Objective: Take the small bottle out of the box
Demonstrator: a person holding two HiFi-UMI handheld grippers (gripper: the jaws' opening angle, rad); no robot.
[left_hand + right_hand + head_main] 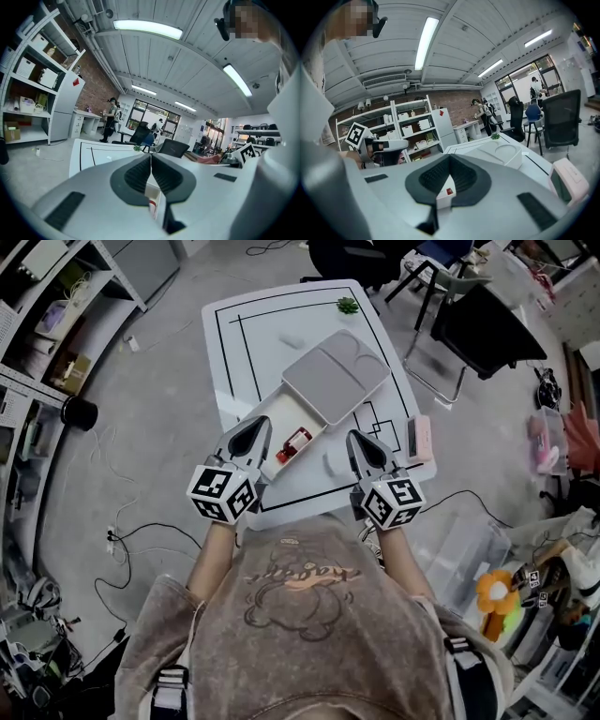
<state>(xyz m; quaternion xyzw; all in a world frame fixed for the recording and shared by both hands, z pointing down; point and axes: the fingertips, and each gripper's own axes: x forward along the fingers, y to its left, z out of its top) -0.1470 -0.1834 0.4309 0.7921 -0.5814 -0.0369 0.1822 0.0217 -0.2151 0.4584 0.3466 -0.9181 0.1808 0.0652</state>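
The small red bottle (pixel 294 443) lies on its side inside the open white box (pixel 274 416) on the table. The box's grey lid (pixel 336 374) rests askew over its far end. My left gripper (pixel 250 435) hovers at the box's near left corner, jaws shut and empty. My right gripper (pixel 368 450) is to the right of the box, also shut and empty. In the left gripper view, below the closed jaws of the left gripper (pixel 151 157), a bit of the box (pixel 152 192) and the bottle's red (pixel 153 203) show. The right gripper (pixel 449 158) looks over the box corner (pixel 443 194).
A pink case (pixel 419 439) lies at the table's right edge, and a small green plant (pixel 348 305) sits at the far edge. The white table (pixel 234 343) has black lines on it. Chairs (pixel 478 320), shelves (pixel 56 324) and floor cables surround it.
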